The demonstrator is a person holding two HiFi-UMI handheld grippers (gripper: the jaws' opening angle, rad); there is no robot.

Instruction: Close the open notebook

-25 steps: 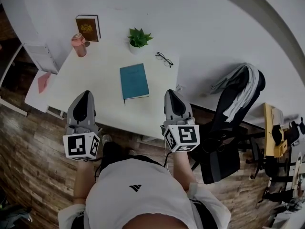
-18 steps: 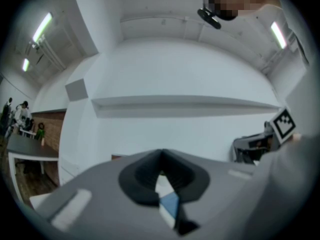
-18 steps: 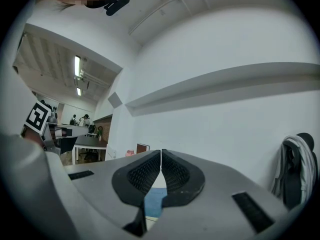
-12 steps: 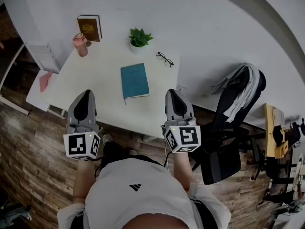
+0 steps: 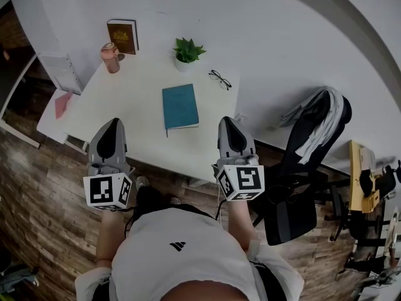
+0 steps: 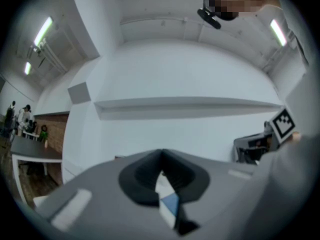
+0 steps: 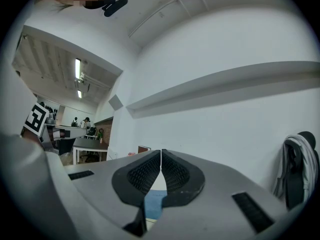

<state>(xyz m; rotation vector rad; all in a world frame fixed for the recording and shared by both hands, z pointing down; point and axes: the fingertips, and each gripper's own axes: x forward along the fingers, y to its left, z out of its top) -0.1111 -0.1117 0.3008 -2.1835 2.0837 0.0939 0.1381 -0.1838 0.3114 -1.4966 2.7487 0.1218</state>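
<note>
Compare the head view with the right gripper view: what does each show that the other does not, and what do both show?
Only the head view: the plant and the glasses on the table. Only the right gripper view: ceiling lights and distant people. Both: the teal notebook, the chair draped with clothes, and the right gripper, jaws shut.

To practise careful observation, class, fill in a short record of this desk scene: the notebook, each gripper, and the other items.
notebook: teal notebook, closed, flat on white table
left gripper: jaws together, empty, at table's near edge
right gripper: jaws together, empty, at table's near edge
far side of table: brown book, pink cup, potted plant, glasses
beside table: chair, clothing draped over it
</note>
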